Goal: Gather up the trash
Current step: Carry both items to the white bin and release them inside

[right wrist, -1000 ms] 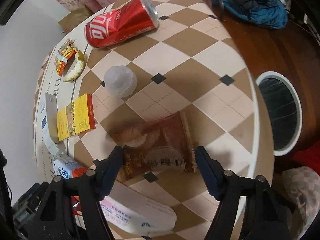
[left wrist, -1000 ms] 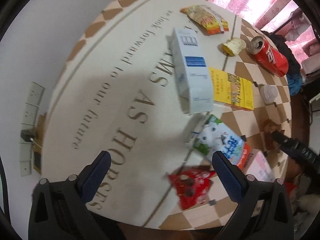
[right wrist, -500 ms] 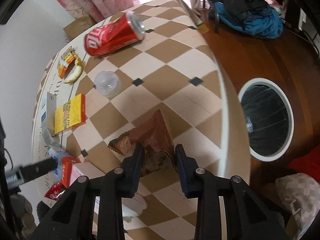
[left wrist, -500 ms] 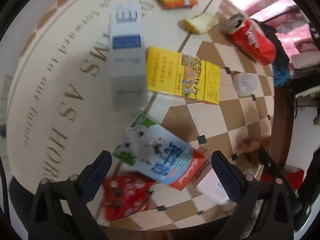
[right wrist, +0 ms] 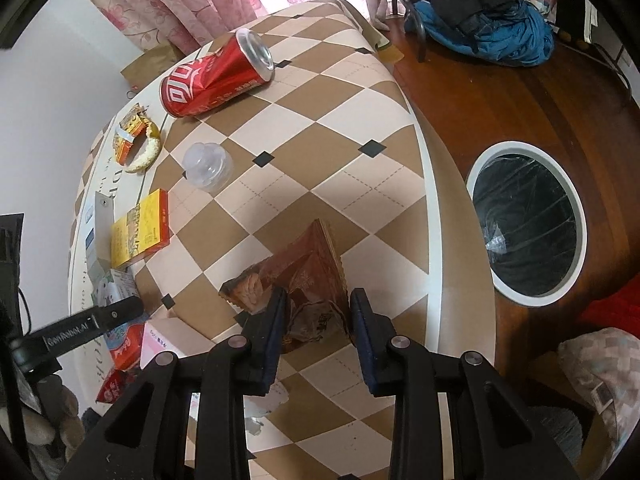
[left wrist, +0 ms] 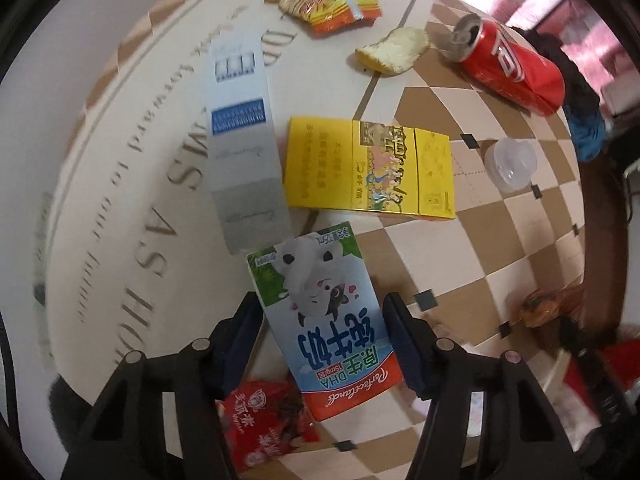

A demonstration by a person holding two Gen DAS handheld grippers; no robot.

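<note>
A milk carton (left wrist: 320, 312) with a cartoon sheep lies flat on the round table (left wrist: 120, 208). My left gripper (left wrist: 324, 308) points straight down over it. Its jaws are closing with the carton between them, and the pads meet its two long sides. In the right wrist view my right gripper (right wrist: 319, 300) is shut on a crumpled brown snack wrapper (right wrist: 308, 264), which is tented up off the chequered cloth near the table's edge. A white-rimmed bin (right wrist: 516, 147) with a black liner stands on the floor just right of the table.
Also on the table are a red can (left wrist: 512, 68), a yellow box (left wrist: 368, 168), a blue-and-white box (left wrist: 244, 140), a clear plastic cup (left wrist: 510, 164), an orange snack packet (left wrist: 324, 4), a piece of peel (left wrist: 392, 50) and a red packet (left wrist: 268, 420). Blue clothing (right wrist: 492, 32) lies on the floor.
My left gripper came across the table to the milk carton and narrowed its jaws around it. My right gripper shut on the brown wrapper and drew it up and towards the table's edge.
</note>
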